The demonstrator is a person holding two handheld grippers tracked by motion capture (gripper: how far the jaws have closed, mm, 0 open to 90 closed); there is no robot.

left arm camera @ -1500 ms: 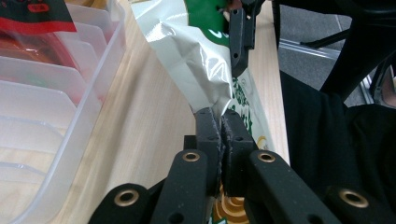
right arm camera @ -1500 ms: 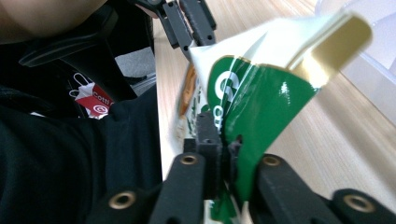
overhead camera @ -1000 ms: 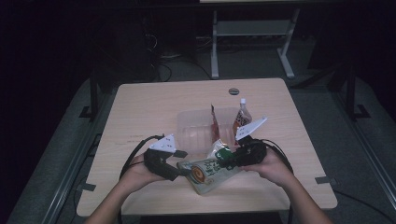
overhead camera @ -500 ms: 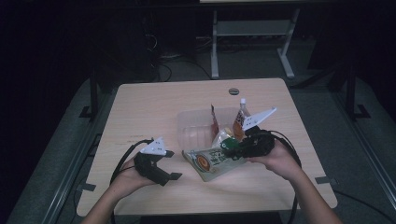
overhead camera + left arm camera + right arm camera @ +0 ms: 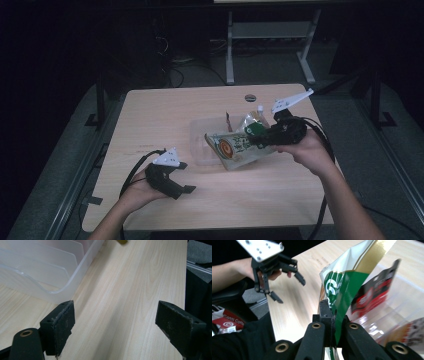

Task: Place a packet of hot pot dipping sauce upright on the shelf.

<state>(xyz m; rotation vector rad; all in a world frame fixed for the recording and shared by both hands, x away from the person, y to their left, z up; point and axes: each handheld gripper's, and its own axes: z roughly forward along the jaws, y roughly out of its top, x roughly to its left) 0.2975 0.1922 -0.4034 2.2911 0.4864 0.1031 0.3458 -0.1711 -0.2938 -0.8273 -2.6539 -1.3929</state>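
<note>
snack pouch lifted toward the clear bin

the right gripper (image 5: 260,139) has its jaws clamped tight on the green edge of a snack pouch (image 5: 234,149), which hangs off the table (image 5: 150,120) over the near rim of the clear plastic bin (image 5: 200,150), at about 3 o'clock from the table's middle. the left gripper (image 5: 184,176) rests near the table's 7 o'clock corner, well apart from the pouch, its jaws wide with nothing between them; they have just been opening. in the left gripper view its pads (image 5: 60,327) frame bare wood beside the divided bin (image 5: 47,272).

the step in hand looks like carrying the pouch into the bin, one-handed. the next move likely calls for tipping the pouch upright and lowering it into a free slot beside the red-and-black packet (image 5: 372,295) standing there, without knocking it.

the pouch front shows a round orange emblem and white lettering too small to read. in the right gripper view, a red bag (image 5: 227,317) at 8 o'clock reads "cotti coffee".
</note>
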